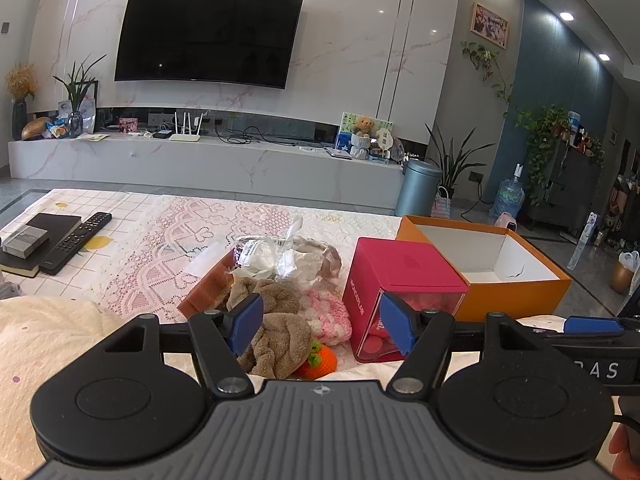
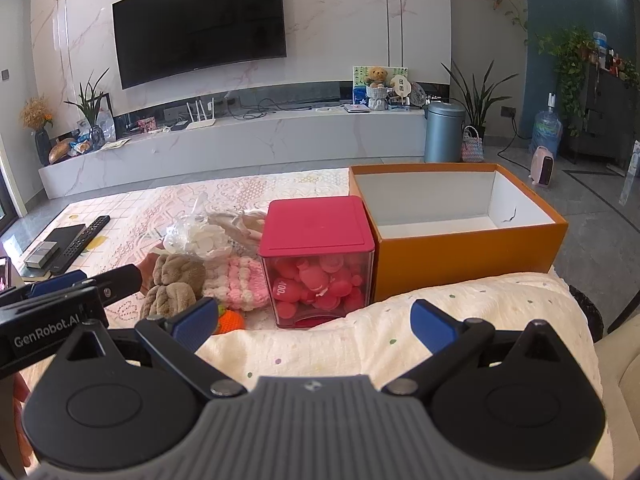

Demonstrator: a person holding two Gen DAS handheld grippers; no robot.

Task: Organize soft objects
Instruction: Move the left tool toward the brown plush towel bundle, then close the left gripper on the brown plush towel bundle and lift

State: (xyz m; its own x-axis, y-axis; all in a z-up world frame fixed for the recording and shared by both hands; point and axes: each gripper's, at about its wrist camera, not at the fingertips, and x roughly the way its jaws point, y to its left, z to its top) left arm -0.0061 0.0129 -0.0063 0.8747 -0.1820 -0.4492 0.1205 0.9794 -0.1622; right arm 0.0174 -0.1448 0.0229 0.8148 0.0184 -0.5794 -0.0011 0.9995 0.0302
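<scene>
A pile of soft things lies on the lace-covered table: a brown plush piece (image 1: pixel 276 332) (image 2: pixel 174 284), a pink-and-white knitted piece (image 1: pixel 328 312) (image 2: pixel 244 284), an orange crocheted carrot (image 1: pixel 320 362) (image 2: pixel 231 321) and a clear bag of white items (image 1: pixel 280 256) (image 2: pixel 200 240). An open orange box (image 1: pixel 492 264) (image 2: pixel 460 236) stands empty at the right. My left gripper (image 1: pixel 322 326) is open and empty, just short of the brown plush. My right gripper (image 2: pixel 316 326) is open and empty over a cream cushion (image 2: pixel 400 340), nearer me than the pile.
A red-lidded clear cube of pink items (image 1: pixel 400 292) (image 2: pixel 318 264) stands between the pile and the orange box. A remote (image 1: pixel 76 240), a black book and a grey case lie at the table's far left. The left gripper's body shows in the right wrist view (image 2: pixel 60 300).
</scene>
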